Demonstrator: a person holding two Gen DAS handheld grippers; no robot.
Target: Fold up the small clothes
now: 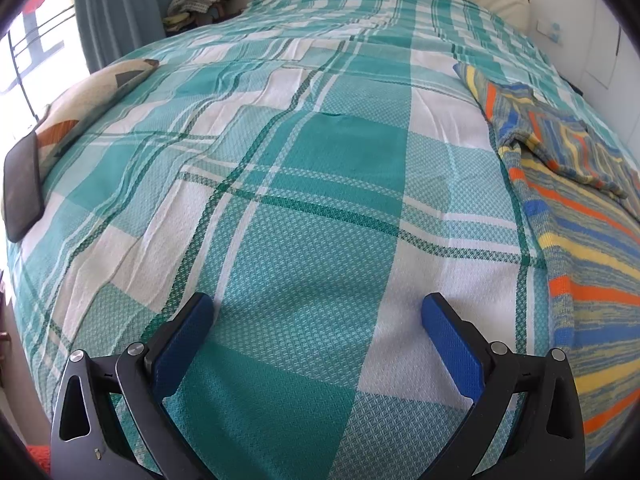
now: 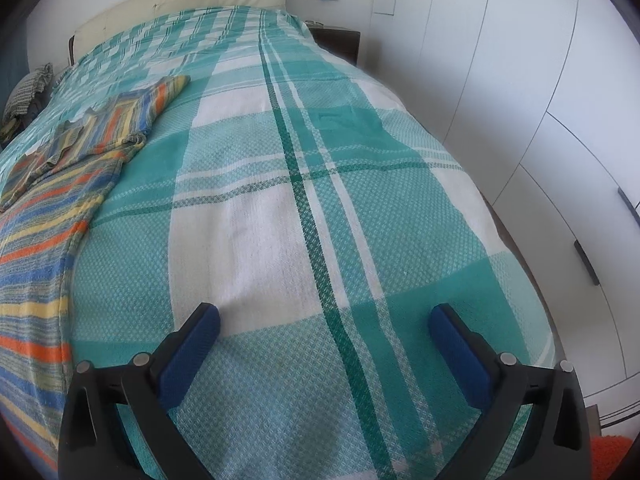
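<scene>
**A:** ok so what are the jaws doing? On the left gripper point(image 1: 318, 312) I see them spread wide, blue pads point(image 1: 452, 344) well apart, nothing between them but bedspread.

**B:** same on the right gripper point(image 2: 324, 322), jaws gaping wide and holding nothing. Both hang over the plaid bedspread point(image 1: 304, 184), teal and white checks.

**A:** and the clothes? The striped knit garment point(image 1: 580, 216) lies on the bed off to the right in the left wrist view, orange, yellow and blue stripes, one part lying doubled over the rest.

**B:** yep, in my view the same striped knit garment point(image 2: 60, 200) lies off to the left, so it's between the two grippers, touching neither.

**A:** further out there's a dark phone point(image 1: 22, 184) resting on a patterned pillow point(image 1: 88, 100) at the left edge.
</scene>
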